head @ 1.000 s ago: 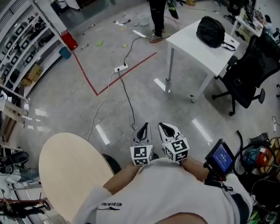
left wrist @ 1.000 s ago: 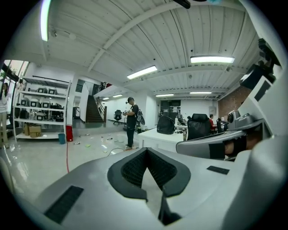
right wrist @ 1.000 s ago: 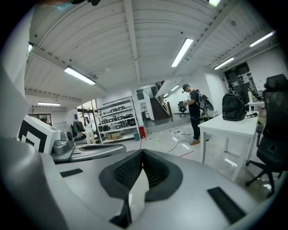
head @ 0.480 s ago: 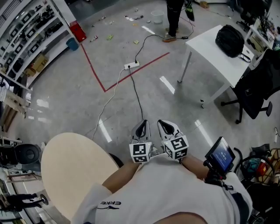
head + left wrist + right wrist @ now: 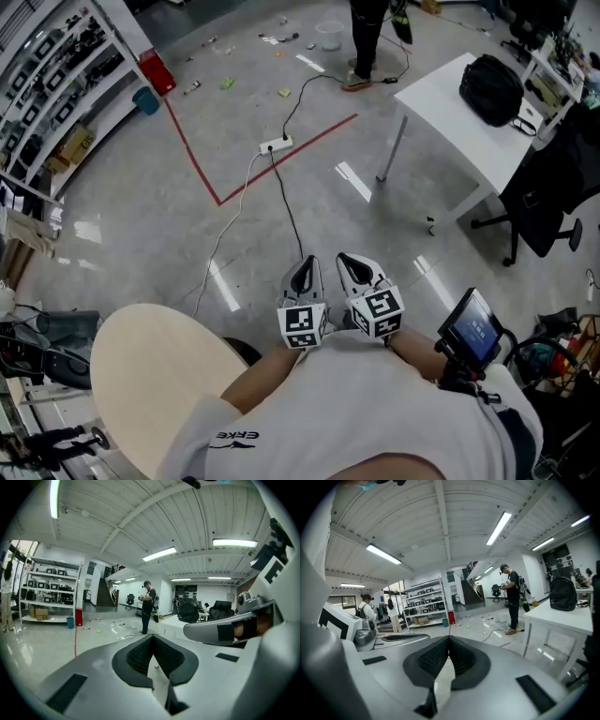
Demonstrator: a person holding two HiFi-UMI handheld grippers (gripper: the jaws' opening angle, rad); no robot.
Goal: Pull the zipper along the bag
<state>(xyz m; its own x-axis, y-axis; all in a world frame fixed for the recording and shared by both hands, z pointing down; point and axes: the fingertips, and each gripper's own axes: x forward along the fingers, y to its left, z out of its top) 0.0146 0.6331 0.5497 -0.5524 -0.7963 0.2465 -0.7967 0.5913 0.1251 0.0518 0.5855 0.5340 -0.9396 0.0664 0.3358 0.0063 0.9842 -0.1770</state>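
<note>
A black bag [image 5: 492,89] rests on a white table [image 5: 436,112] far off at the upper right of the head view; the right gripper view shows the bag [image 5: 562,594] on that table [image 5: 565,618] too. Both grippers are held close to the person's chest, several steps from the bag. My left gripper [image 5: 304,269] is shut with nothing between its pads, and its own view shows the same [image 5: 152,637]. My right gripper [image 5: 354,266] sits just beside it, also shut and empty, as its own view confirms [image 5: 449,638]. Both point out over the bare floor.
A round beige tabletop [image 5: 155,384] lies at the lower left. Shelving [image 5: 52,75] lines the left wall. A red tape line [image 5: 202,173], a power strip [image 5: 277,145] and its cable cross the floor. A black office chair [image 5: 548,187] stands right of the table. A person [image 5: 368,33] stands beyond.
The head view has swung so the table and bag sit further right and higher. Both grippers stay shut at the chest, side by side.
</note>
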